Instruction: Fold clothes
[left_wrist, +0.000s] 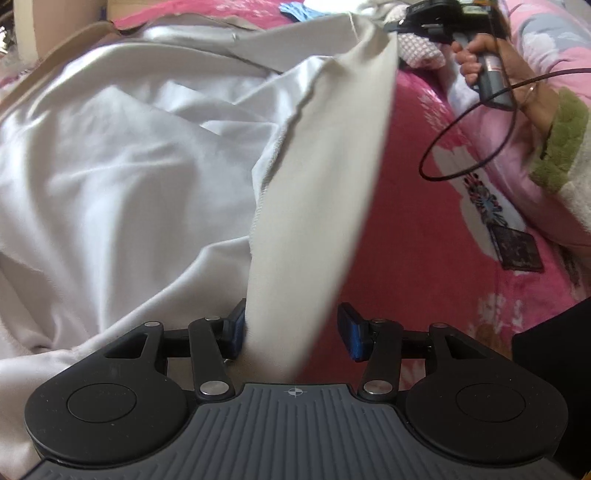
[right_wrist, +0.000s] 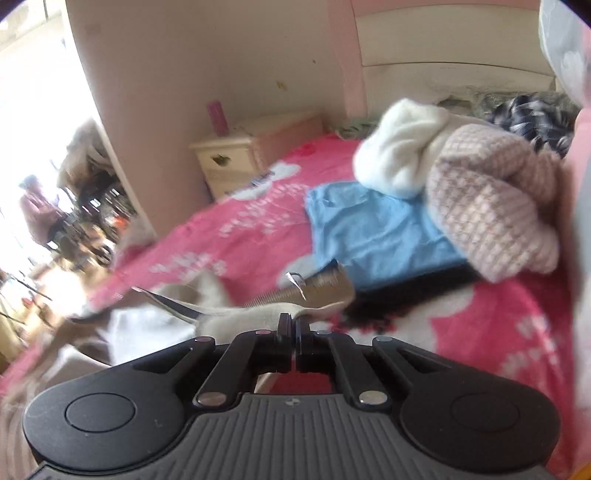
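**Meanwhile, a garment strung between our two grippers**

Up close, our left gripper (left_wrist: 291, 330) stands half open, with a cream strip of the white garment (left_wrist: 122, 177) running up between its blue-tipped fingers (left_wrist: 352, 332). The cloth lies against the left finger and clear of the right one, so we see no grip there. The strip rises taut toward our right hand (left_wrist: 491, 70), which holds the handle of the other tool above the pink floral blanket (left_wrist: 424, 206); a black cable (left_wrist: 476, 122) loops beneath it.

From the right wrist, our right gripper (right_wrist: 294, 328) is clamped tight on the garment's pale edge, the jaws meeting on the fabric. The rest of the garment spills left over the bed. Farther back lie a folded blue cloth (right_wrist: 373, 236), a pink knit piece (right_wrist: 491, 199) and a white fluffy bundle (right_wrist: 399, 147), with a cream nightstand (right_wrist: 236, 158) by the wall.
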